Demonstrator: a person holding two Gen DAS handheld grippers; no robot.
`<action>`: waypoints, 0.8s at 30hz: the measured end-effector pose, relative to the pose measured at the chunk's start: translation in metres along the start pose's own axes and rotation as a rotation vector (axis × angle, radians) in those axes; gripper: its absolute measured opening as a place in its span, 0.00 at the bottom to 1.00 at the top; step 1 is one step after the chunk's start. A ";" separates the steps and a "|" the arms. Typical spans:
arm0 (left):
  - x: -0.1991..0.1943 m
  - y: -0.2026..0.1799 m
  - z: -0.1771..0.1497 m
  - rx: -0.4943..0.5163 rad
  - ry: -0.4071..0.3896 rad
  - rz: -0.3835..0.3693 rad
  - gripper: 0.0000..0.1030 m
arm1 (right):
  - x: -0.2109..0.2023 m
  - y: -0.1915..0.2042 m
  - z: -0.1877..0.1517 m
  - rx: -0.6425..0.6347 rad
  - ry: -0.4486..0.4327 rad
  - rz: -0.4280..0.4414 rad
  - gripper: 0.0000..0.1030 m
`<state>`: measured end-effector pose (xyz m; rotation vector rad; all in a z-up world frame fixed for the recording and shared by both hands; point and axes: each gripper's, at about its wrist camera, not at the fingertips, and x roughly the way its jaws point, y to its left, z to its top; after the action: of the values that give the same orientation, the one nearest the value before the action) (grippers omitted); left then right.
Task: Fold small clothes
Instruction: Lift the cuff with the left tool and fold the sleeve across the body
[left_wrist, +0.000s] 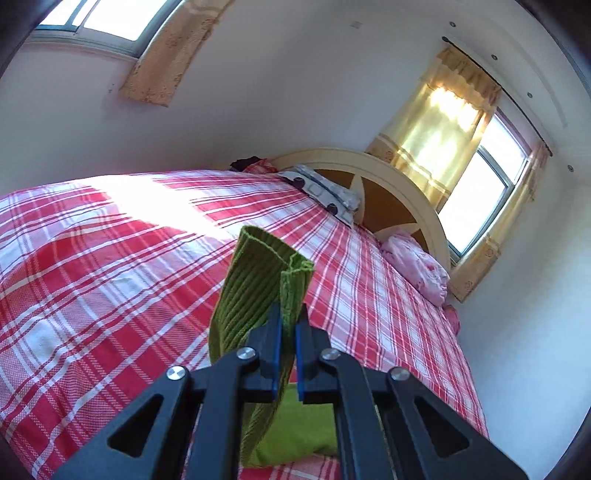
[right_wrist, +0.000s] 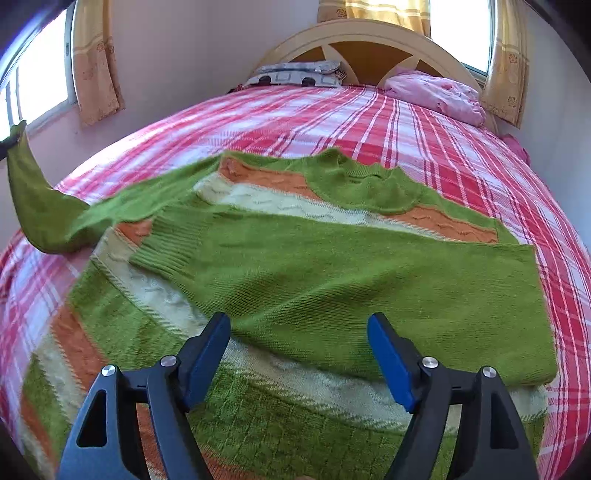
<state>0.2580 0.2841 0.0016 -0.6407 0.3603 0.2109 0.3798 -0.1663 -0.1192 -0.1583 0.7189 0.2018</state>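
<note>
The sweater's (right_wrist: 295, 280) lower hem runs out of the right wrist view's bottom edge, behind the gripper arms. Its lifted sleeve cuff (right_wrist: 16, 134) sits small at the left rim, the grip there indistinct. The bedsheet (right_wrist: 33, 295) blurs at left.

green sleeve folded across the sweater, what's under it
Under the folded sleeve lies the sweater's front: cream and orange cable-knit bands show above and below it, green knit nearer the camera. The stretch of pattern directly beneath is covered. The sweater rests on the plaid bedspread.

Green-orange-cream sweater (right_wrist: 332, 266), red-white plaid bedspread (right_wrist: 443, 147)
</note>
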 end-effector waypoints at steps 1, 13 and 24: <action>0.001 -0.008 0.001 0.015 -0.003 -0.010 0.06 | -0.006 -0.001 0.000 0.003 -0.015 -0.002 0.75; 0.003 -0.103 0.009 0.128 -0.014 -0.191 0.06 | -0.061 -0.035 -0.014 0.014 -0.081 -0.024 0.75; 0.009 -0.199 -0.006 0.232 0.016 -0.340 0.06 | -0.112 -0.082 -0.043 0.086 -0.123 -0.031 0.75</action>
<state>0.3241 0.1257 0.1022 -0.4656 0.2812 -0.1592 0.2897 -0.2697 -0.0700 -0.0739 0.6014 0.1497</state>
